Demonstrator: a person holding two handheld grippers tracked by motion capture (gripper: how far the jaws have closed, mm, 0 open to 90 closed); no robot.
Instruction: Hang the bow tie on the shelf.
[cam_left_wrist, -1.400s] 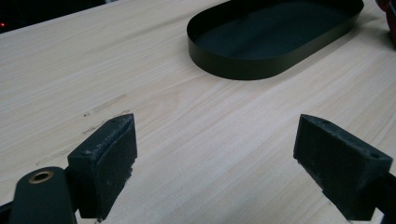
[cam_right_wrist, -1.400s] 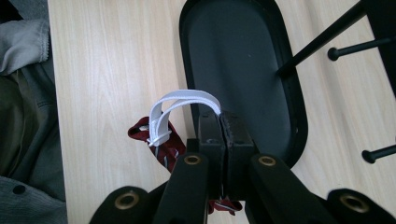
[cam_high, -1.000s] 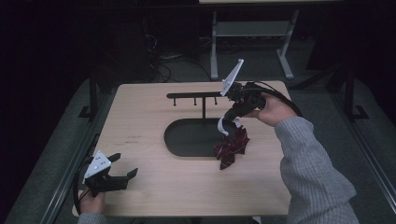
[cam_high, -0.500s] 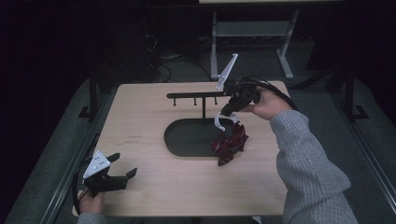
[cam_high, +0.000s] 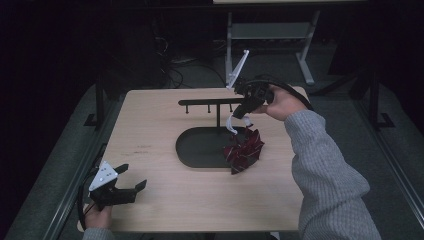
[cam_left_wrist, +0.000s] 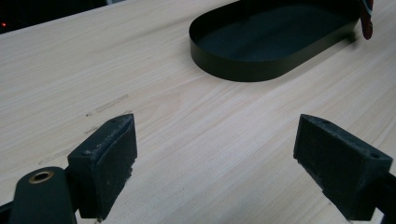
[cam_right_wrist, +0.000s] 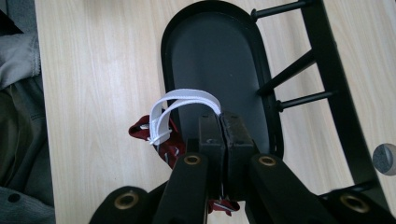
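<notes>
A dark red patterned pouch (cam_high: 244, 151) with a white loop strap (cam_high: 231, 122) hangs from my right gripper (cam_high: 240, 112) over the right end of the black oval tray (cam_high: 197, 145). My right gripper (cam_right_wrist: 219, 122) is shut on the white strap (cam_right_wrist: 184, 100), with the red pouch (cam_right_wrist: 142, 130) dangling below it. A black rack with pegs (cam_high: 210, 104) rises from the tray just behind. My left gripper (cam_high: 131, 177) sits low at the table's near left corner, open and holding nothing. In the left gripper view my left gripper (cam_left_wrist: 215, 154) is wide apart over bare wood.
The light wooden table (cam_high: 150, 125) carries the tray and rack (cam_right_wrist: 327, 65) at its middle. The tray's wall (cam_left_wrist: 261, 70) lies ahead of the left gripper. A metal frame (cam_high: 270, 30) stands on the dark floor beyond the table's far edge.
My right gripper has risen and moved back toward the rack, lifting the pouch by its strap. The left gripper has stayed in place.
</notes>
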